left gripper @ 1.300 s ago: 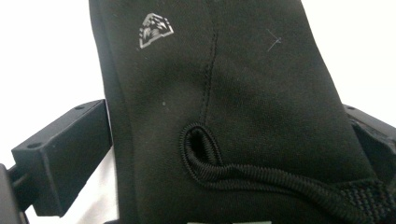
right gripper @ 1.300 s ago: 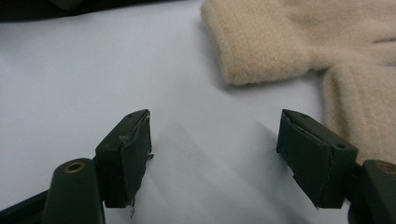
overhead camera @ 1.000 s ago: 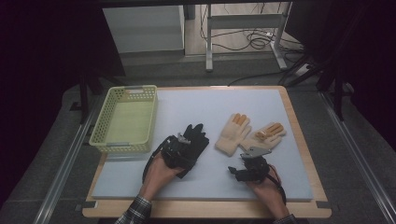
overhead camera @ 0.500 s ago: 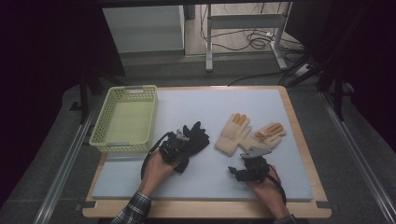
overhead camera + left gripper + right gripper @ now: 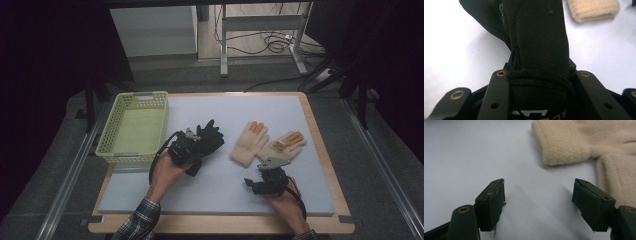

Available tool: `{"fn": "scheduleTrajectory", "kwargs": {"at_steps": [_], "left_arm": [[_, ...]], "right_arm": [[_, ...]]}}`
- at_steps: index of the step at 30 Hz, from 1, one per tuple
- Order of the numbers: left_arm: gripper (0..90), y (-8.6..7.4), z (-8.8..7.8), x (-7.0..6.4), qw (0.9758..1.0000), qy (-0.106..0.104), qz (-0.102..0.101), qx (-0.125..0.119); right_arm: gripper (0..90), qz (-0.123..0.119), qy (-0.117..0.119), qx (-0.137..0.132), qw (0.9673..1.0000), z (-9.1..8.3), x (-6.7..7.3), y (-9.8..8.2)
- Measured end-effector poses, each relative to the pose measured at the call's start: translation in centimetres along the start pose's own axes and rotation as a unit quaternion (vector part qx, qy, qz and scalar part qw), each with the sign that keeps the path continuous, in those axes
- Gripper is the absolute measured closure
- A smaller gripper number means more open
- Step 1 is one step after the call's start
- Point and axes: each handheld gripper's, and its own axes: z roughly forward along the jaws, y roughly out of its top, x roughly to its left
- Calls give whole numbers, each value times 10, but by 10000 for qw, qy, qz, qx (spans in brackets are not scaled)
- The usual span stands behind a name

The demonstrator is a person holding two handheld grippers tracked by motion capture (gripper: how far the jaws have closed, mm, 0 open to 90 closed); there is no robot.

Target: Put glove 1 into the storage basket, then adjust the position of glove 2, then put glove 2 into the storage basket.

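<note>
White tabletop (image 5: 310,130): my left gripper (image 5: 186,146) clamps the black glove (image 5: 209,137) cuff; I should lift clear toward the left-edge basket (image 5: 107,145). Right gripper (image 5: 260,186) open, empty.

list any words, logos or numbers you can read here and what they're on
Black glove, cuff: white print at the bottom edge of the left gripper view, cut off and too partial to read.
Black glove, near the top: a small pale mark, too blurred to read.
Cream gloves, yellow basket, white mat: no text to be seen.
</note>
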Motion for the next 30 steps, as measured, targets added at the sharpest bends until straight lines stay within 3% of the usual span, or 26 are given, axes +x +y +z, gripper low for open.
{"fn": "scheduleTrajectory", "kwargs": {"at_steps": [5,16,30], "left_arm": [[627,9,-10,6,9999,138,10,-29],[622,25,-38,32,9991,317,-169,-215],[620,30,-60,66,9965,667,-455,-236]], "right_arm": [[258,-7,-10,-1,10000,0,0,0],[254,-6,-18,-2,10000,0,0,0],[252,-15,-24,0,10000,0,0,0]]}}
